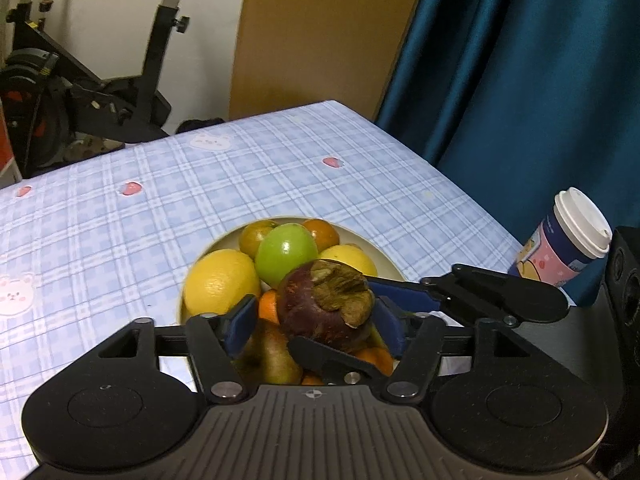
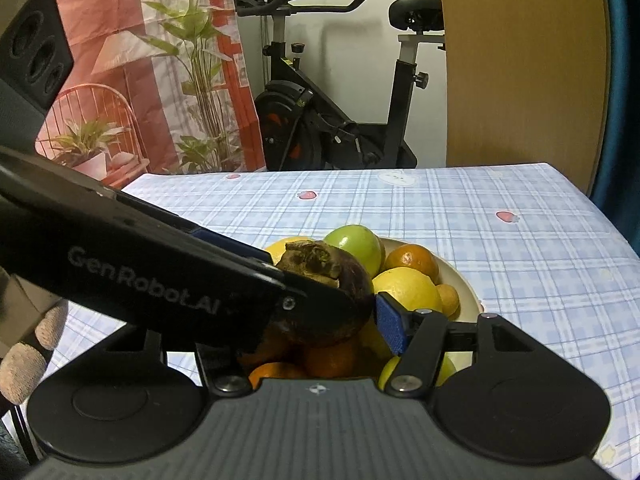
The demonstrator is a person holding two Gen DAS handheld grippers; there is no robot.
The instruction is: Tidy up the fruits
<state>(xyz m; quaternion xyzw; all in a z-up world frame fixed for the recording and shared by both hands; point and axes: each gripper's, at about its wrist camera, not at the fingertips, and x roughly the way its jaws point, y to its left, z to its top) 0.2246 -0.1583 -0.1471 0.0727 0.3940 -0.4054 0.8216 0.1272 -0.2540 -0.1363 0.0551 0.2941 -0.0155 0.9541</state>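
Left wrist view, left gripper [image 1: 316, 320] standing released around mangosteen [image 1: 316, 308], gap showing beside its left pad [image 1: 240, 320], fruit sitting above bowl [image 1: 384, 256] holding lemon [image 1: 220, 284] and green apple [image 1: 286, 254], right wrist view, right gripper [image 2: 318, 328] clamping mangosteen, blue pad [image 2: 390, 328] pressing its side, left gripper's finger crossing in front.

"GenRobot.AI" along the left gripper [image 2: 276, 280] seen from the right wrist
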